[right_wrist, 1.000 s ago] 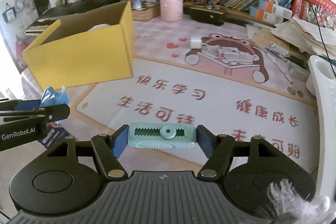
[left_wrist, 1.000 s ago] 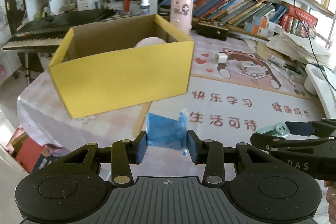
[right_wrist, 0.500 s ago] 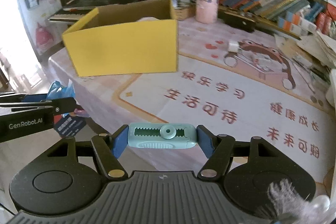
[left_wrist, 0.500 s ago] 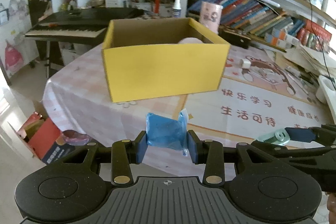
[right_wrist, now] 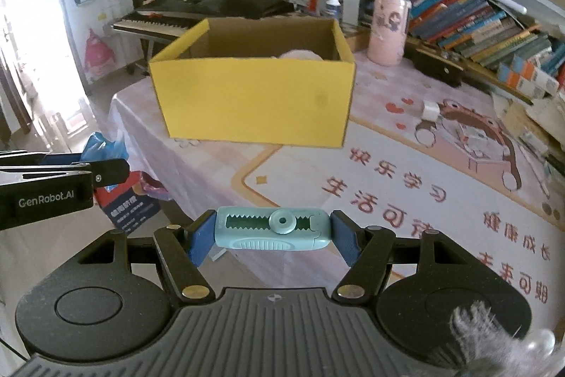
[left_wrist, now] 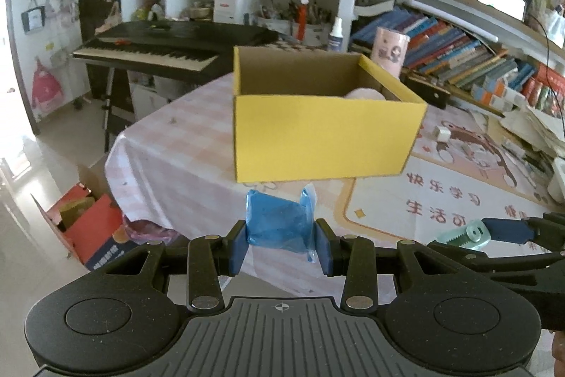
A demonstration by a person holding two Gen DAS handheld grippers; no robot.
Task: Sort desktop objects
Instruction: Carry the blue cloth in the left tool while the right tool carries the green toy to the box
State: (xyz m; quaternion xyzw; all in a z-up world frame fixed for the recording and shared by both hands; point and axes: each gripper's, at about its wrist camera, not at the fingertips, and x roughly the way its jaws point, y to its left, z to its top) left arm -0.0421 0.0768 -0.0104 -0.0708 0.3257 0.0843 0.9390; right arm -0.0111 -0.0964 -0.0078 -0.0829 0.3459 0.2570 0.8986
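1. Left gripper: fingers closed on a blue plastic-wrapped packet, held in the air off the near table edge, short of the yellow box.
2. Right gripper: fingers clamped on the ends of a teal toothed clip, held crosswise, also above the table edge.
3. Yellow box sits open-topped on the pink checked tablecloth; a pale pink item lies inside.
4. Nothing between grippers and box front wall.
5. Around: pink cylinder behind box, white charger on printed mat, keyboard at left, books at right.
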